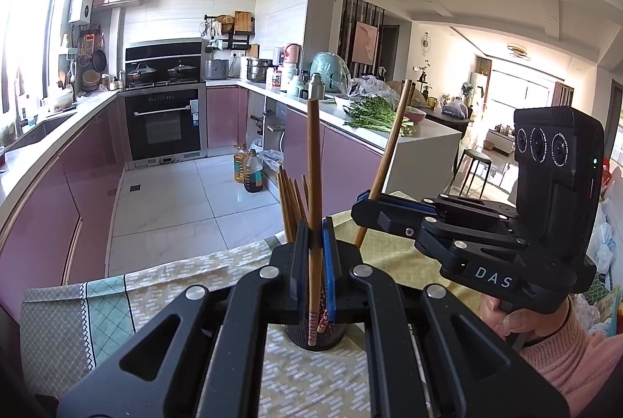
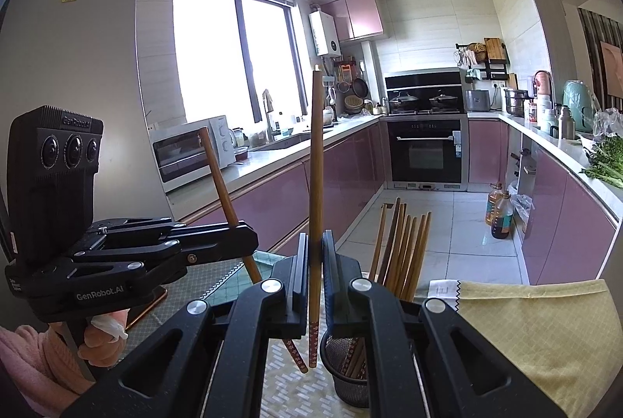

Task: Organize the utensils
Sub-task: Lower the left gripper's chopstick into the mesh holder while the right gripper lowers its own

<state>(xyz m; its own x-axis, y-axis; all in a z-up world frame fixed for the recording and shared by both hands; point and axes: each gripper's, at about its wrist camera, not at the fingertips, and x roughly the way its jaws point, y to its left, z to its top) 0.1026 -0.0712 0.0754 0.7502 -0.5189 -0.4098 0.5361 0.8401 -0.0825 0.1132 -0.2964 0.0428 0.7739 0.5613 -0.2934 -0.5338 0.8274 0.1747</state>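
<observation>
In the left wrist view my left gripper (image 1: 315, 235) is shut on a brown chopstick (image 1: 313, 165) that stands nearly upright, its patterned tip over a black mesh holder (image 1: 335, 338). Several more chopsticks (image 1: 290, 204) stand in that holder. At the right, my right gripper (image 1: 364, 202) is shut on a second, tilted chopstick (image 1: 391, 141). In the right wrist view the right gripper (image 2: 314, 250) clamps its upright chopstick (image 2: 316, 165) just left of the holder (image 2: 346, 379). The left gripper (image 2: 249, 235) holds its slanted chopstick (image 2: 224, 184) beside it.
The holder stands on a table with a yellow patterned cloth (image 1: 175, 281) and a plain yellow cloth (image 2: 525, 332). Beyond are pink kitchen cabinets, an oven (image 1: 165, 124), oil bottles on the floor (image 1: 249, 171), greens on a counter (image 1: 370, 112) and a microwave (image 2: 190, 153).
</observation>
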